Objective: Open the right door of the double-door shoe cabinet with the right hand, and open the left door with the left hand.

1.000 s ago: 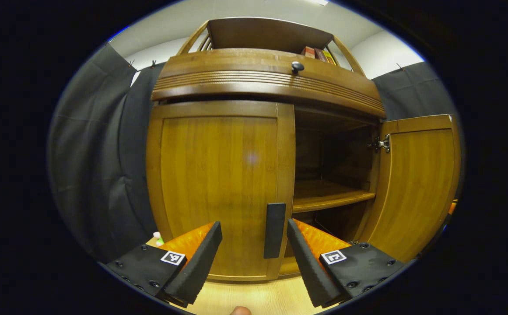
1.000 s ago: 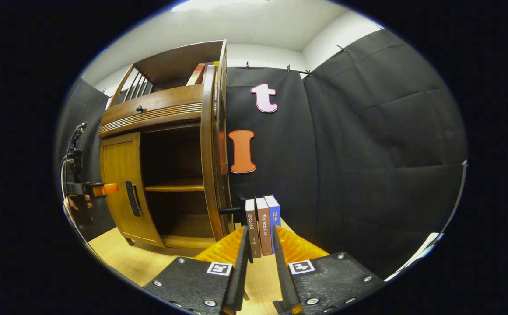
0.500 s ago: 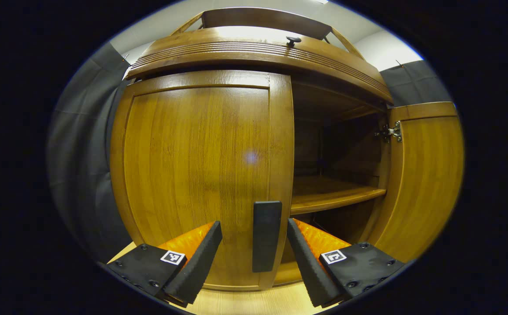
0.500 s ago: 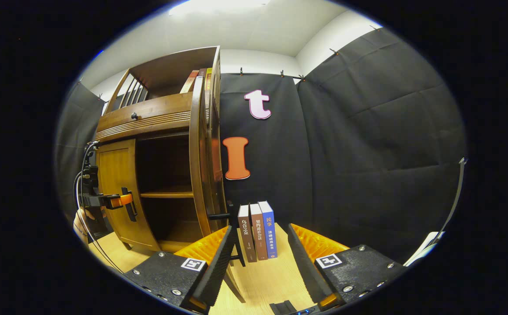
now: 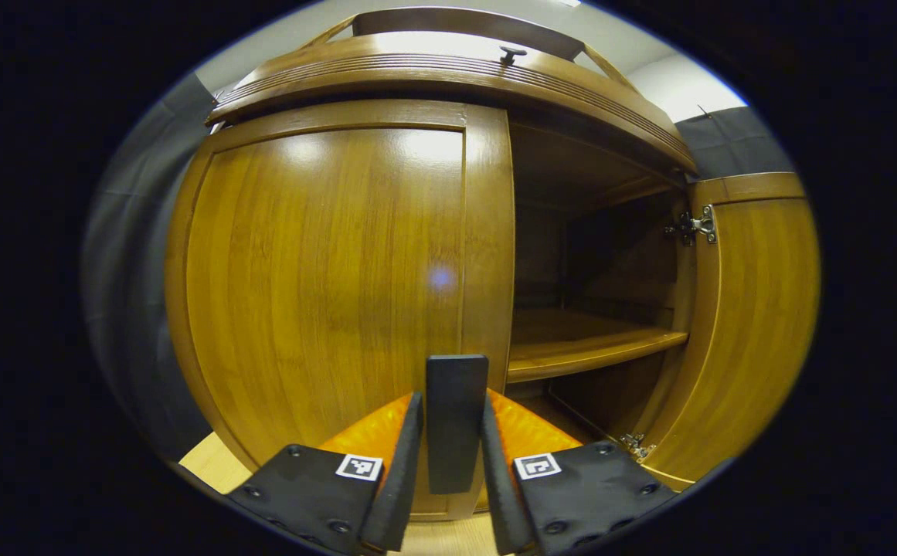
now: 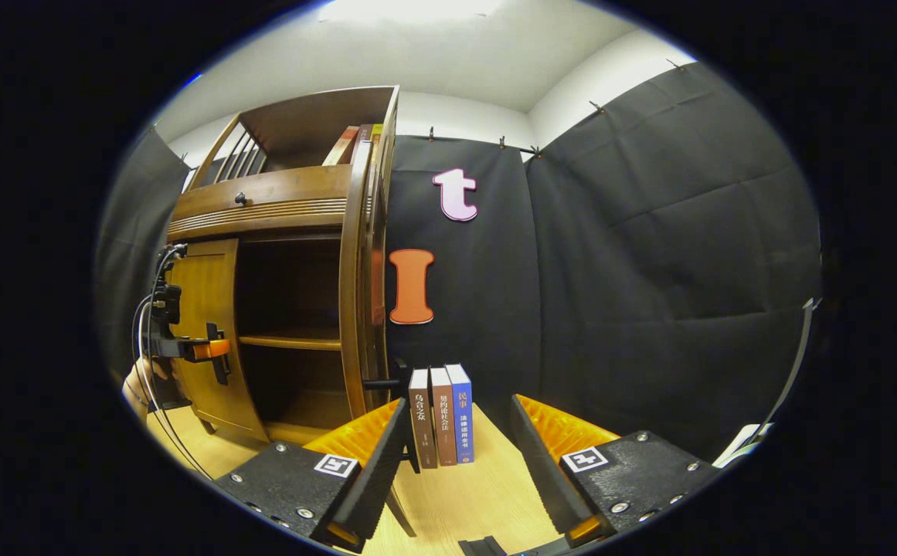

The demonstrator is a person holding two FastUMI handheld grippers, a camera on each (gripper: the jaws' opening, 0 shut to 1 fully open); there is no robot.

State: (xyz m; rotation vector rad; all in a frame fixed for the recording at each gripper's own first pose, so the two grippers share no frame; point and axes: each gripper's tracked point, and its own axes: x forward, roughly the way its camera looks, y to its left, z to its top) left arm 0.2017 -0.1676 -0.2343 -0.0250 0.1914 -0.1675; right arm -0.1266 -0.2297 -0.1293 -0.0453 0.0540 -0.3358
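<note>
Gripping the flat black bar handle point(image 5: 456, 421) of the closed left door point(image 5: 324, 293), the left gripper point(image 5: 452, 471) presses its two dark foam pads against either side of the bar, low on the door's inner edge. Beside it, the brown wooden double-door shoe cabinet point(image 6: 278, 201) stands with its right door point(image 5: 742, 324) swung wide, exposing a bare wooden shelf point(image 5: 587, 347) inside. From the right gripper view, the right gripper point(image 6: 456, 455) hangs released, jaws spread and grasping nothing, just off the opened door's edge point(image 6: 355, 278). Three upright books point(image 6: 440, 417) stand on the pale wooden tabletop point(image 6: 463, 502) between its fingers, farther off, near the black cloth wall point(image 6: 649, 270).
</note>
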